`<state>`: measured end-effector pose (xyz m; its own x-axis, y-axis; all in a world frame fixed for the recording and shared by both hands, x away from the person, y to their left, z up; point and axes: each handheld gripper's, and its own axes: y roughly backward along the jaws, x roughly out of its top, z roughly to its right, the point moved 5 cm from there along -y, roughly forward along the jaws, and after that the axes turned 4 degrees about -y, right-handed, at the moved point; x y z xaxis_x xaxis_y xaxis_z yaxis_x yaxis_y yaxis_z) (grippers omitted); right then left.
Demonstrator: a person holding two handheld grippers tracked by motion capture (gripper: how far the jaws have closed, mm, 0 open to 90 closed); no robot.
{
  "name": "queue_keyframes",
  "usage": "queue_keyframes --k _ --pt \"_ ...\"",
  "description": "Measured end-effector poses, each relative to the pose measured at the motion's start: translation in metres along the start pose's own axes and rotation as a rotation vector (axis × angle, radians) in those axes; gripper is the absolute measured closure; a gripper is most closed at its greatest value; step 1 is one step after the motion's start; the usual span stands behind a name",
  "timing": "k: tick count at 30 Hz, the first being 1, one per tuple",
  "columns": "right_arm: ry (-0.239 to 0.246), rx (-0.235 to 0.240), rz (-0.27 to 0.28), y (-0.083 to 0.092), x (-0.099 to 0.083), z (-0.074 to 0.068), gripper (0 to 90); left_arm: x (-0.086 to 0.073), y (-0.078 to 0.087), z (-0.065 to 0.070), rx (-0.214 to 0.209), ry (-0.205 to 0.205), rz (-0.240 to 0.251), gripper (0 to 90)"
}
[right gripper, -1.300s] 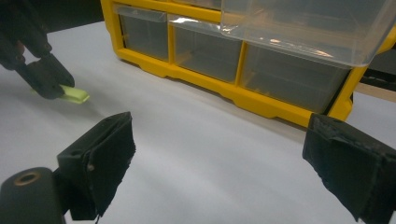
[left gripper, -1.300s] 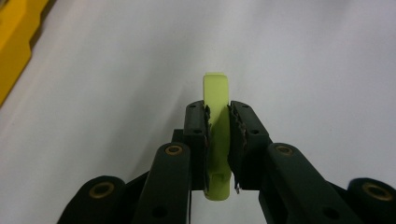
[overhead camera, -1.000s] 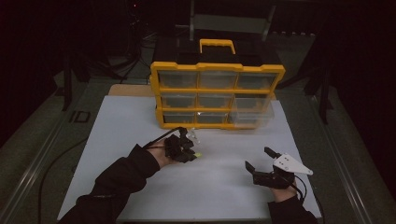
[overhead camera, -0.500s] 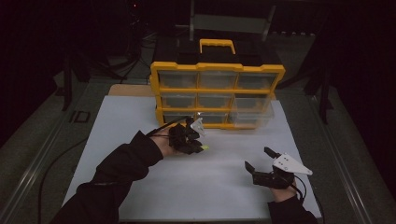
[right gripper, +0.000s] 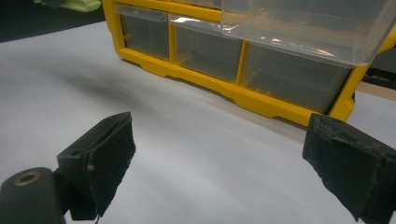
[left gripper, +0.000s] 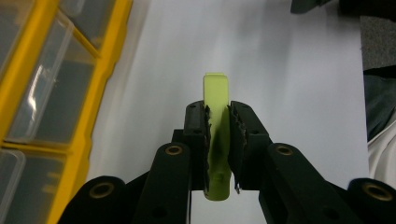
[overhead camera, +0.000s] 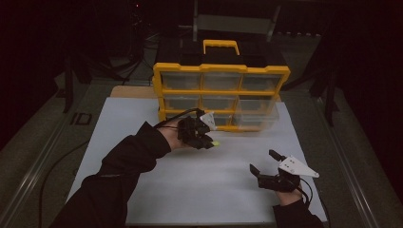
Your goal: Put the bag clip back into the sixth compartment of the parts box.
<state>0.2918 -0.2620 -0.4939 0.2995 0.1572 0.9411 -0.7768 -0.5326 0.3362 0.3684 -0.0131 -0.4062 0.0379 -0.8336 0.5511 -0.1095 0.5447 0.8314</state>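
Two grippers: one loaded at centre-left of the high view, one empty at lower right
Left gripper (overhead camera: 207, 137): jaws clamped on a small yellow-green clip (left gripper: 217, 140), held above the white table sheet (overhead camera: 199, 185)
Clip, place: in the high view it shows as a bright tip just right of the left gripper, near the middle of the frame, just below the bottom row of the yellow drawer organiser (overhead camera: 221, 97)
Clip, long axis: in the left gripper view it runs straight up the frame, in line with the jaws, its flat end poking out beyond the fingertips and its rounded end tucked between them
Organiser from the clip: along the left edge of the left gripper view, so the drawers lie off to the side of the clip, not ahead of its tip
Pulled-out drawer (right gripper: 303, 28): a clear drawer stands out from the organiser, upper right of the right gripper view; I judge it the likely place for the clip
Right gripper (overhead camera: 266, 164): jaws spread wide, holding nothing, low over the sheet
Nearer hand: the left, already close to the organiser front; the right sits well apart from the clip
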Motion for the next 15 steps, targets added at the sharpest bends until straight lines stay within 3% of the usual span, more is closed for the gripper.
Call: queue_keyframes --k 9,15 --pt "0.005 -0.002 0.002 0.000 0.000 0.000 8.7 0.022 0.013 -0.003 0.011 -0.048 0.014 78.6" --pt "0.002 0.001 0.001 0.000 0.001 -0.001 8.7 0.036 0.023 -0.011 0.025 -0.052 0.025 78.6"
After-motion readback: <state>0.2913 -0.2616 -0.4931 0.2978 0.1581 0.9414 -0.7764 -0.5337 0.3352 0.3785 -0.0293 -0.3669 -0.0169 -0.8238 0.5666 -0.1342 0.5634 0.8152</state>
